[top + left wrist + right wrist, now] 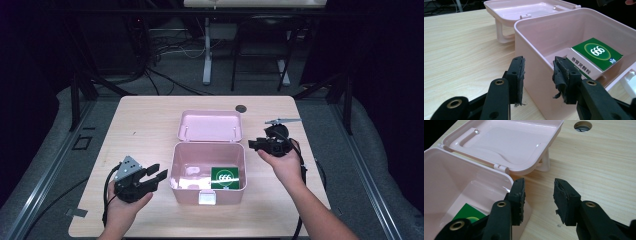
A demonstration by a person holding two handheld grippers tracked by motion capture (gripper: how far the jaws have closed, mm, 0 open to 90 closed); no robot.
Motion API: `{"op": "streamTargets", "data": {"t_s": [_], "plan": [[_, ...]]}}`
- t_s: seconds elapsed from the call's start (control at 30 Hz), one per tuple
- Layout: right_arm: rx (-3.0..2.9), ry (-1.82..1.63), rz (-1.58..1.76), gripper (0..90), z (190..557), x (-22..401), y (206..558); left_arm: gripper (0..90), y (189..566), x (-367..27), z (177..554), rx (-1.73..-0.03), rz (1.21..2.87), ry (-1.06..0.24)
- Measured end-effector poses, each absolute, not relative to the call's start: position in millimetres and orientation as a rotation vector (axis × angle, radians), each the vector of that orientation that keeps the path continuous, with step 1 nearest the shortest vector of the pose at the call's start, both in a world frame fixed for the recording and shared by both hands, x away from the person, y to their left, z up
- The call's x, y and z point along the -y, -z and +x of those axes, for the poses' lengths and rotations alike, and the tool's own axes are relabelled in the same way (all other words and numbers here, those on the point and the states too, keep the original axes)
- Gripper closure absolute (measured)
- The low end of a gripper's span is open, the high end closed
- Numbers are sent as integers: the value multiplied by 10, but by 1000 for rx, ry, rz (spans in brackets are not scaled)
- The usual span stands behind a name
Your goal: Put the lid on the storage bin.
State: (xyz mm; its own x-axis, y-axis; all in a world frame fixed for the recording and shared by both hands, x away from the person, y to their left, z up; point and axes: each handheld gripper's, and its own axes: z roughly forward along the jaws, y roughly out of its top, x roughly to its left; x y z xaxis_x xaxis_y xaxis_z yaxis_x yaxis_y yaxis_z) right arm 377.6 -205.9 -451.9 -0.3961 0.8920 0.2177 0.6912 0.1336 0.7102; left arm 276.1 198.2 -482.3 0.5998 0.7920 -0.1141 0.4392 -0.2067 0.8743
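High view: pink box [207, 175] open between both grippers, lid [210, 125] laid back behind it. Green pack [224, 178] lies inside, toward the right gripper [253, 144]. Left gripper [156, 172] just beside the box, jaws wide.

Left gripper view: jaws parted, empty, box wall just ahead, pack [596, 56] beyond.

Right gripper view: jaws wide, empty, over table [599, 162] beside box corner; pack [470, 215] to their left.

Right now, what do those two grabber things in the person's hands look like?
Both are black. The left gripper has a grey three-cornered plate on top and a black cable trailing. The right gripper trails a black cable too. Each has two jaws with worn, frayed black pads. The forearms are bare, no sleeves.
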Motion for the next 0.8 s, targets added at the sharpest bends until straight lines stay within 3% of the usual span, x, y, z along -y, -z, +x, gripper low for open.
{"op": "streamTargets", "data": {"t_s": [0.8], "plan": [[-2178,-1059,1545,612,3983,1922,4345,647,4775,-1811,2769,-957,1897,-428]]}}
